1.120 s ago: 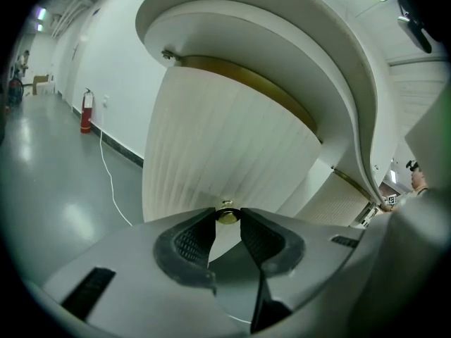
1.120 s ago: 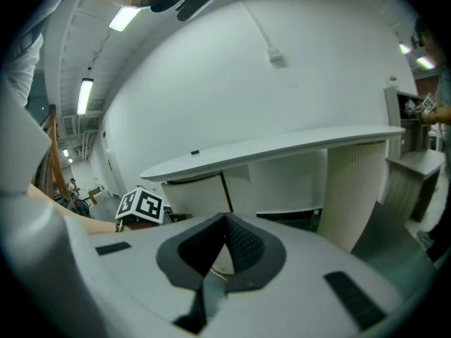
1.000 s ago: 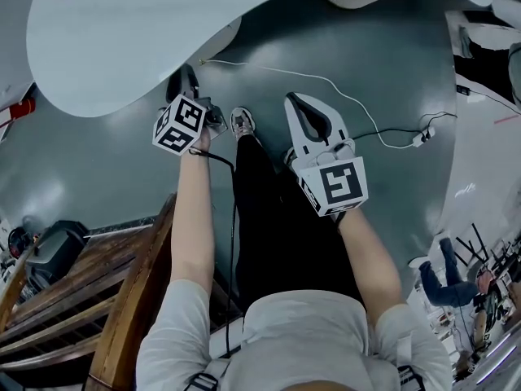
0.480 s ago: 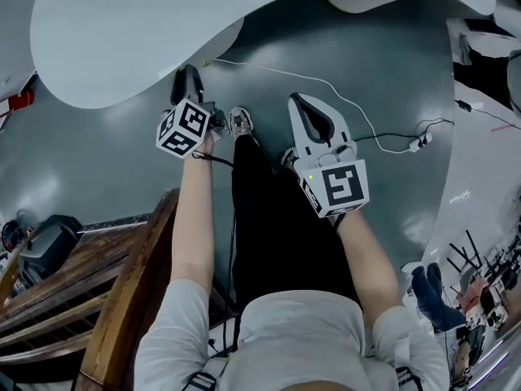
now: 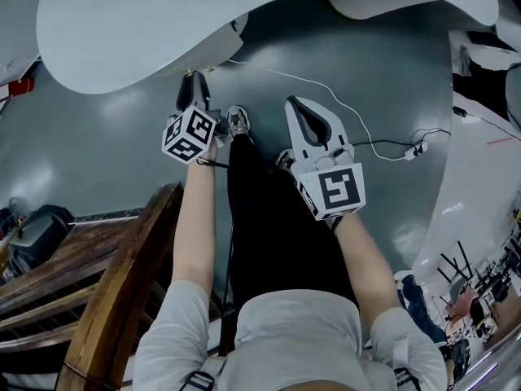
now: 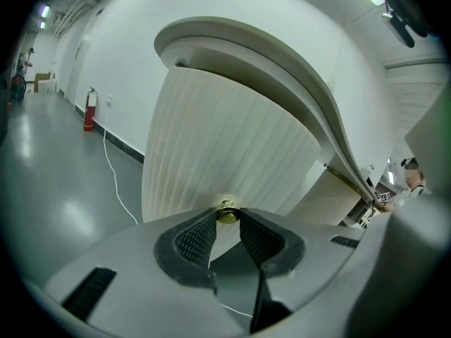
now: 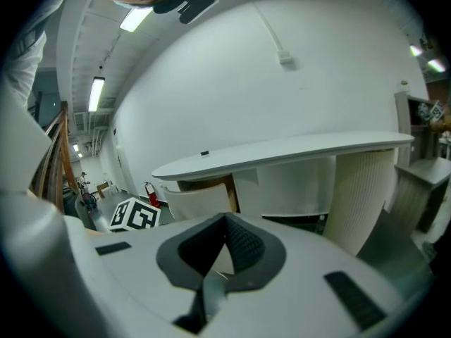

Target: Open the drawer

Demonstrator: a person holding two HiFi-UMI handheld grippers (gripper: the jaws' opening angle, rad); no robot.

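Only left gripper view shows left tongs clamping brass knob on ribbed drawer. Right gripper view: right tongs closed, empty.

A glossy grey-green floor spreads beneath a large curved white tabletop. A thin white cable trails across the floor toward a power strip near its right edge. Dark wooden railings stand at the floor's lower left. The wall is plain white, lit by ceiling strip lights. A red fire extinguisher stands against the wall.
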